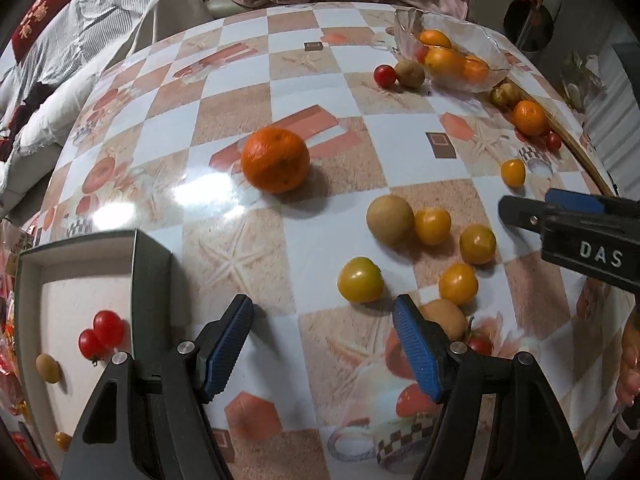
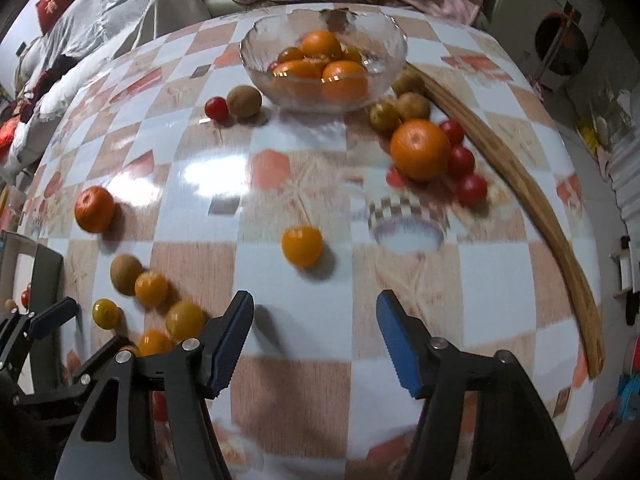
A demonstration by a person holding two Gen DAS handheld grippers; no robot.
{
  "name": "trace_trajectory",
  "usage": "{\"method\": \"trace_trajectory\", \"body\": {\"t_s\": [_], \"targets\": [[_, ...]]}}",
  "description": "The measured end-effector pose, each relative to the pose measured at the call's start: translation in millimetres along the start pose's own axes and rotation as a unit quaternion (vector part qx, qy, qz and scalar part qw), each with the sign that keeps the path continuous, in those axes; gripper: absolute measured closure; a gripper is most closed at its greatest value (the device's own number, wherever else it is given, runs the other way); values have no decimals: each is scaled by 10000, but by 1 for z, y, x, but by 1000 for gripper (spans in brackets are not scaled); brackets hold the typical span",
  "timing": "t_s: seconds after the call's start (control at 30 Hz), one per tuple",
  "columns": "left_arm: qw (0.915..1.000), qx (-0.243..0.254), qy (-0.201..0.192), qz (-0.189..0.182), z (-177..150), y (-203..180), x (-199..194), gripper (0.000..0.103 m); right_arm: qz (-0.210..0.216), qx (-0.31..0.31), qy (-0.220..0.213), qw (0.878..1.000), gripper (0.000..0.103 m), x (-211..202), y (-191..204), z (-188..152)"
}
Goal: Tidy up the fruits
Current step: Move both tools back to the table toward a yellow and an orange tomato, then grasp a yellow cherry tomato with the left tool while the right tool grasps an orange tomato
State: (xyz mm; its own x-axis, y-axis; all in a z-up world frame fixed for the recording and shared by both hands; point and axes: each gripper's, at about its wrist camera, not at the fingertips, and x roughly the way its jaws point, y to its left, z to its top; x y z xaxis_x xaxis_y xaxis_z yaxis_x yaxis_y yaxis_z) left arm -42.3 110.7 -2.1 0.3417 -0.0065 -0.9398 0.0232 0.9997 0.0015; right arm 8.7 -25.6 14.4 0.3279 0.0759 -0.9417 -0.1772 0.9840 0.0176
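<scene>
The left gripper (image 1: 322, 344) hovered low over the checked table (image 1: 224, 128) with its jaws spread wide and nothing between them. At its 12 o'clock sat a big orange (image 1: 275, 159); toward 1 o'clock lay a cluster of small yellow tomatoes (image 1: 433, 225) beside a brown round fruit (image 1: 390, 219). A box (image 1: 76, 264) at its 9 o'clock held two red tomatoes (image 1: 101, 334). The right gripper (image 2: 316, 338) also stood wide open and empty above the table. A lone yellow tomato (image 2: 302, 246) lay at its 12 o'clock, apart from the rest. Farther off in the same direction stood a glass bowl (image 2: 256, 46) with oranges inside, and at 1 o'clock another orange (image 2: 420, 155) touched several red tomatoes (image 2: 471, 189).
</scene>
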Motion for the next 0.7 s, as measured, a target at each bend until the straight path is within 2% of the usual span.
{"method": "trace_trajectory", "body": {"t_s": [0.23,0.4,0.6,0.67,0.7], "targets": [[10000,-62,-39,-20,11,-1,5,30,-55,-174,-109,9998,49,7,8,17],[10000,-89,-38,-15,19,-2,7,31,-77,-188,-112,9997,68,6,6,21],[10000,-63,8,-48,12,-4,2,47,96,-118,-74,9999,80,4,3,17],[10000,-36,-8,-84,10,-5,0,56,137,-49,-59,9999,80,3,2,15],[9999,-22,-30,-117,10,-5,-1,65,162,-15,-51,9999,80,2,1,14]]}}
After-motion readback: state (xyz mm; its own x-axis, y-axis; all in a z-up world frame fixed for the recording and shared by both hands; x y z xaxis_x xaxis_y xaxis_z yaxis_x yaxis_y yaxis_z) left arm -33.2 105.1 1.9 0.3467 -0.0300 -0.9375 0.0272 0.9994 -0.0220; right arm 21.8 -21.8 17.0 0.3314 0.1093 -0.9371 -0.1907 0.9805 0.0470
